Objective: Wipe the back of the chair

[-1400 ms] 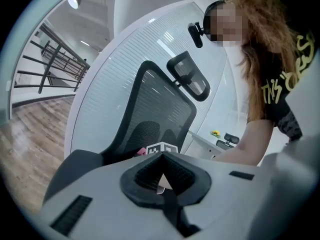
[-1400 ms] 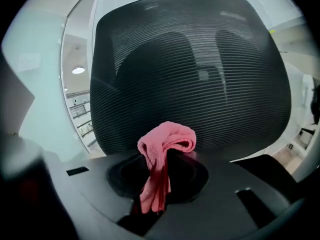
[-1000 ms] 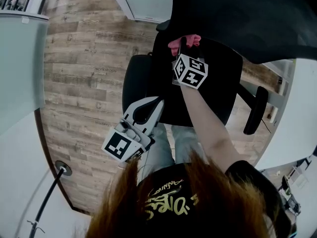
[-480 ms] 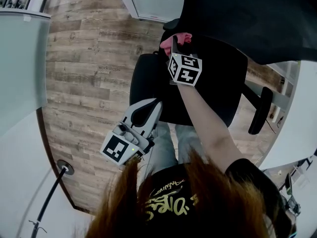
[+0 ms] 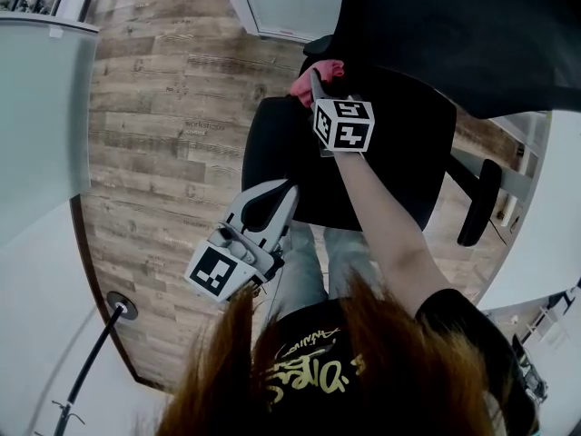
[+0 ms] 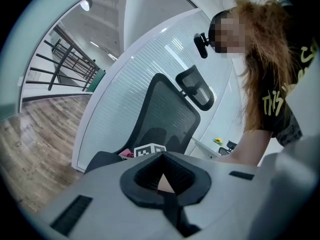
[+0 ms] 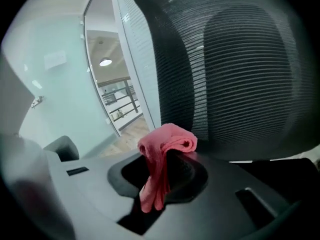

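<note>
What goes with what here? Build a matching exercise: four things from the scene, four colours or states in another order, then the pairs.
Things
1. left gripper
2. right gripper
3. cloth
4. chair back

Colours or states
A. black mesh
B. pink, bunched
C. shut on the cloth
D. shut, holding nothing

Pairs: 1-D, 2-C, 3-B, 4-A

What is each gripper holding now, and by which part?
The right gripper pinches the pink cloth just behind its folded end, which pokes out past the jaws. The left gripper is shut and holds nothing.
</note>
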A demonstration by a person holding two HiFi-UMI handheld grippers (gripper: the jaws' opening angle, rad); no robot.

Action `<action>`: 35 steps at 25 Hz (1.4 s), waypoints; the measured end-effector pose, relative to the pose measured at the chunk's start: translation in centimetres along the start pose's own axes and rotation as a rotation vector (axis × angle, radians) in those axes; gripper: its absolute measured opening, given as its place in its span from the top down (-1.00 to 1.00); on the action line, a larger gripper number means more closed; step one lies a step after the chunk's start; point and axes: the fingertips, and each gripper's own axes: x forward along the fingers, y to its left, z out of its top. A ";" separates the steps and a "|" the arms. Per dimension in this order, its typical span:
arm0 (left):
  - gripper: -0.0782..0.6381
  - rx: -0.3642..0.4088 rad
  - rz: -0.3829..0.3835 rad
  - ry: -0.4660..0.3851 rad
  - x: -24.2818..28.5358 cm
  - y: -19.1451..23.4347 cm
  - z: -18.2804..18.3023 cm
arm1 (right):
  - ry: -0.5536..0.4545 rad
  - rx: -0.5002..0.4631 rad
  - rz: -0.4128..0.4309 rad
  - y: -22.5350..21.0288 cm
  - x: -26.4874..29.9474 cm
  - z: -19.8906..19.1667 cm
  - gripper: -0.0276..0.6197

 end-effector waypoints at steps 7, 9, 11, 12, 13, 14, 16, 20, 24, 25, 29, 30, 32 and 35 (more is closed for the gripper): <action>0.80 0.043 -0.019 -0.010 0.4 -1.9 1.8 | 0.005 -0.159 0.188 3.1 -1.6 1.4 0.71; 0.80 0.059 -0.023 -0.014 0.6 -2.6 2.4 | -0.010 -0.194 0.217 3.5 -2.6 2.1 0.71; 0.80 0.083 -0.030 -0.024 0.9 -3.4 3.1 | -0.034 -0.218 0.241 3.8 -3.9 3.3 0.71; 0.80 0.096 -0.034 -0.031 1.1 -3.8 3.6 | -0.050 -0.233 0.253 3.9 -4.7 4.1 0.71; 0.80 0.109 -0.037 -0.041 1.2 -4.4 4.3 | -0.066 -0.248 0.263 4.0 -5.6 5.0 0.71; 0.80 0.124 -0.041 -0.050 1.4 -4.9 5.0 | -0.083 -0.261 0.273 4.1 -6.7 5.8 0.71; 0.80 0.156 -0.047 -0.057 1.5 -6.1 6.3 | -0.119 -0.273 0.290 4.3 -9.2 7.5 0.71; 0.80 0.223 -0.047 -0.066 2.1 -8.1 8.8 | -0.197 -0.301 0.319 4.5 -14.1 11.3 0.71; 0.80 0.269 -0.050 -0.079 3.3 -10.0 10.6 | -0.275 -0.335 0.336 4.4 -18.9 14.8 0.71; 0.80 0.279 -0.053 -0.082 3.6 -10.6 10.9 | -0.289 -0.334 0.347 4.4 -20.1 15.5 0.71; 0.80 0.319 -0.071 -0.091 4.6 -13.4 11.8 | -0.332 -0.362 0.376 4.3 -24.7 17.5 0.71; 0.80 0.329 -0.073 -0.090 4.9 -14.0 12.0 | -0.344 -0.388 0.380 4.3 -26.0 17.8 0.71; 0.80 0.347 -0.080 -0.087 5.3 -15.3 12.3 | -0.368 -0.436 0.390 4.2 -28.5 18.3 0.71; 0.80 0.375 -0.089 -0.089 5.8 -17.2 12.6 | -0.390 -0.468 0.410 3.9 -32.1 19.0 0.71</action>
